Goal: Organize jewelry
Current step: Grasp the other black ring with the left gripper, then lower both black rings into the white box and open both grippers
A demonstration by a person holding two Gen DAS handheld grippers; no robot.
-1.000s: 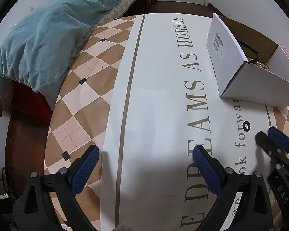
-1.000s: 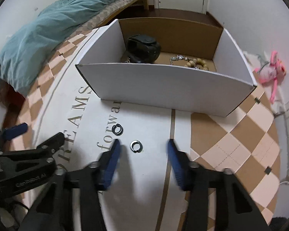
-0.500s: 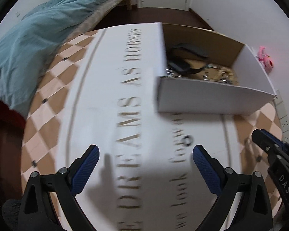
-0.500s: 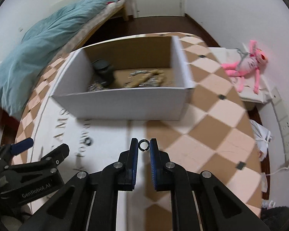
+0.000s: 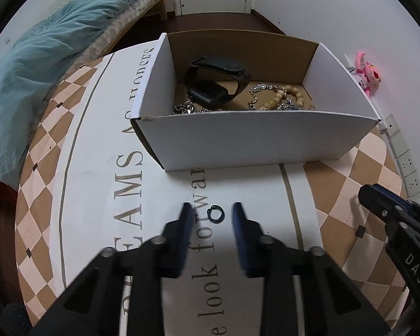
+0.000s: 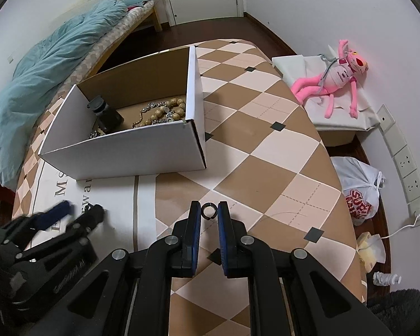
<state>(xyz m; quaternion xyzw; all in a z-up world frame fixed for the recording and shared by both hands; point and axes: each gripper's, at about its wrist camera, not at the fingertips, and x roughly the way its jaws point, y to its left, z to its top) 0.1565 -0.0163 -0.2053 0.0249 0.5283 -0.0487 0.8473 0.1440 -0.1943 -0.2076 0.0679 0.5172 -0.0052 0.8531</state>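
A small dark ring [image 5: 215, 214] lies on the printed white cloth, between the tips of my left gripper [image 5: 212, 210], whose jaws are open around it and blurred with motion. My right gripper [image 6: 209, 211] is shut on a second dark ring [image 6: 209, 211], held above the checkered tablecloth to the right of the box. The white cardboard box [image 5: 252, 140] holds a black watch [image 5: 215, 84], a bead bracelet [image 5: 282, 98] and chains; it also shows in the right wrist view [image 6: 131, 151]. The left gripper shows at the lower left of the right wrist view [image 6: 78, 212].
The round table carries a checkered cloth [image 6: 266, 151] with a lettered white runner [image 5: 120, 196]. A bed with a teal duvet [image 5: 42, 56] stands at the left. A pink plush toy [image 6: 333, 78], a plastic bag [image 6: 358, 187] and wall sockets [image 6: 406, 165] are at the right.
My left gripper swung right toward the box, dropped over the ring on the cloth and narrowed its jaws. My right gripper closed on the other ring, lifted it and moved right.
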